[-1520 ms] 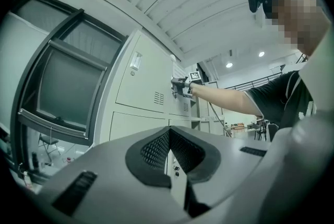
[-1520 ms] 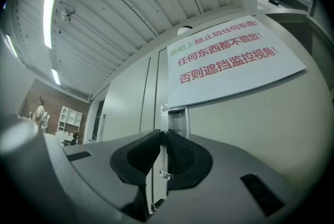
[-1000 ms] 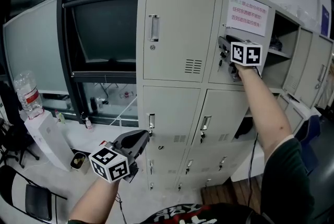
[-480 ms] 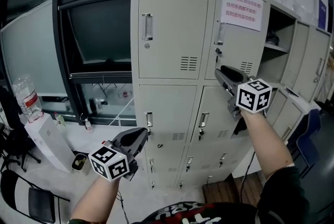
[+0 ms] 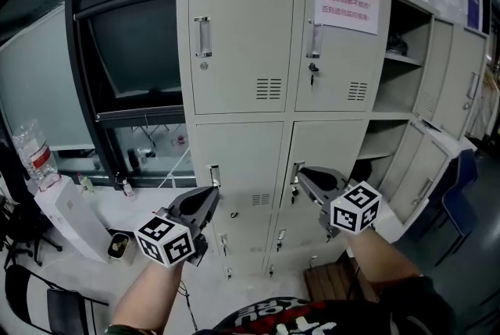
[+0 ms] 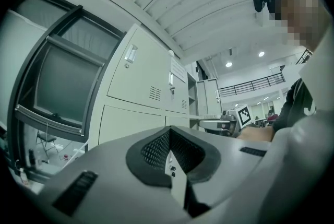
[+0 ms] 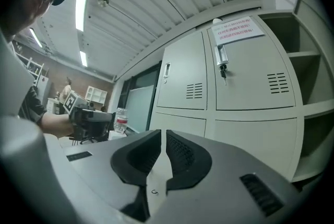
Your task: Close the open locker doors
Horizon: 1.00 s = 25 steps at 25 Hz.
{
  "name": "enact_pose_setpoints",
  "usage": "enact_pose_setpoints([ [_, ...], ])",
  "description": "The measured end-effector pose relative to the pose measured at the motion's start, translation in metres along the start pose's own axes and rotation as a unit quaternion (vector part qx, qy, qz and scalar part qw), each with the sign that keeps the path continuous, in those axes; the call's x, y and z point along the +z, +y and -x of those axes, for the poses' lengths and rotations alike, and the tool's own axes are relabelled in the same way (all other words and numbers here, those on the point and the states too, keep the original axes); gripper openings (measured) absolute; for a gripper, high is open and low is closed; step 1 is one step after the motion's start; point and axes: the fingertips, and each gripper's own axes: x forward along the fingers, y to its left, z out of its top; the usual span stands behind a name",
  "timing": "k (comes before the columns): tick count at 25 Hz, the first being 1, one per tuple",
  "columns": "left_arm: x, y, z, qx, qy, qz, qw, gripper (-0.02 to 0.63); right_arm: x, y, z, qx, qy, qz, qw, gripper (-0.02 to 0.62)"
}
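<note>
The open locker doors sit at the right of the locker bank (image 5: 234,37), well apart from both tools; an upper compartment (image 5: 406,29) gapes with its shelf showing, and below it a lower door (image 5: 422,169) stands swung out toward us.

We judge the main risk to be reach. The right tool (image 5: 306,173) hangs just beside the handle (image 5: 295,173) of a middle door that looks shut, so a sweep across to the lower door could clip that handle. Its jaws are closing, with only a narrow slit left and nothing between them. A narrow tip pushing on smooth painted metal may skid off, and a quick shove could let the door bounce back unlatched. The left tool (image 5: 209,194), jaws together and empty, hovers low in front of the left column and plays no part.

We cannot tell whether the middle door is fully latched; the upper compartment's own door is hard to separate from the grey panels beside it; the things on the shelf are too dark to name; the lowest rows are hidden behind our arms, and the right end of the lockers is cut off.
</note>
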Motion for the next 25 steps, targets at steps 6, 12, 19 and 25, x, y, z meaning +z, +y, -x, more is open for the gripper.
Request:
enact_pose_setpoints([
  [6, 0.001, -0.004, -0.007, 0.000, -0.001, 0.010, 0.9999, 0.002, 0.003, -0.003, 0.003, -0.001, 0.001, -0.003, 1.000, 0.058],
  [12, -0.001, -0.011, -0.014, -0.006, 0.005, 0.004, 1.0000, 0.002, 0.008, -0.014, 0.011, -0.006, -0.004, -0.003, 1.000, 0.058],
  [19, -0.001, -0.040, -0.050, -0.027, 0.013, 0.002, 0.9995, 0.002, 0.020, -0.050, 0.041, -0.028, -0.014, 0.001, 1.000, 0.058],
  [25, 0.004, -0.088, -0.109, -0.050, 0.013, -0.010, 0.9986, 0.002, 0.035, -0.106, 0.093, -0.049, -0.021, 0.001, 0.999, 0.058],
])
